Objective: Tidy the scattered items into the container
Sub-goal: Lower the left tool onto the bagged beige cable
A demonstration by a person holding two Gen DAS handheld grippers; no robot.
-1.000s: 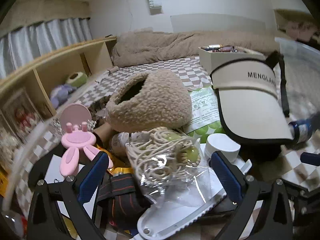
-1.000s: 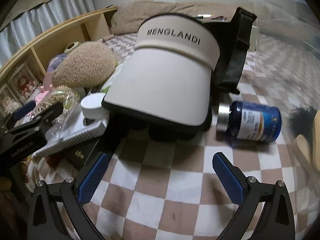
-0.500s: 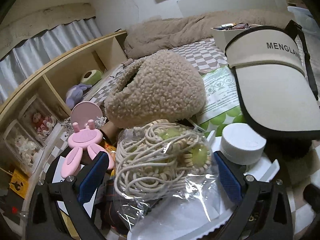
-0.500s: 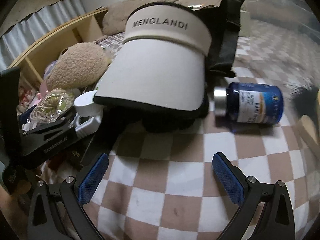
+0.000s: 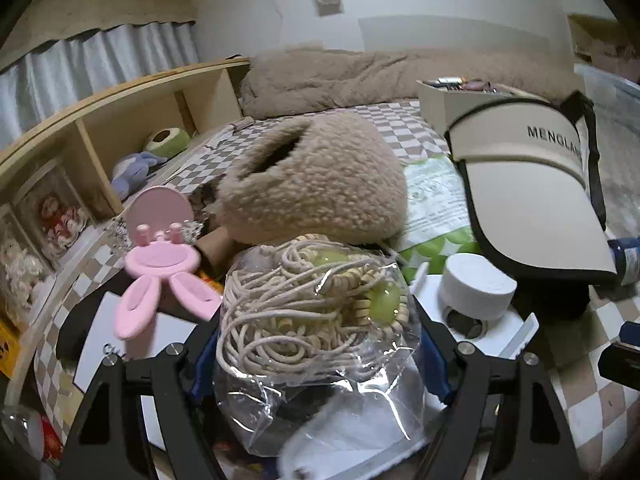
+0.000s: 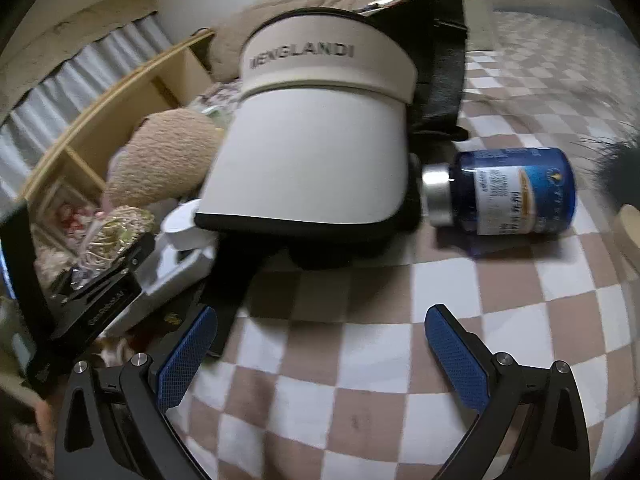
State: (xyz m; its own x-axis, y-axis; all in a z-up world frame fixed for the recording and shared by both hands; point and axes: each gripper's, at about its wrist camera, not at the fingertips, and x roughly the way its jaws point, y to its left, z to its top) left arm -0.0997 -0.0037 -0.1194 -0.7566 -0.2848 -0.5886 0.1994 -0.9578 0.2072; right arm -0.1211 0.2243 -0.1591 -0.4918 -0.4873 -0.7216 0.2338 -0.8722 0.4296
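The clear crinkly plastic bag of cream cord is clamped between the left gripper pads amid clutter; slippery film could be lost. The right gripper is held apart, empty.

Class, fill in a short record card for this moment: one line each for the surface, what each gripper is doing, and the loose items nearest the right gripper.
surface: checkered bedspread
left gripper: closed around clear bag of cord and hair ties
right gripper: open, empty, above the bedspread
nearest right gripper: cream MENGLANDI visor; blue bottle on its side, silver cap toward the visor
beside the bag: fuzzy tan pouch, pink bunny mirror, white round cap
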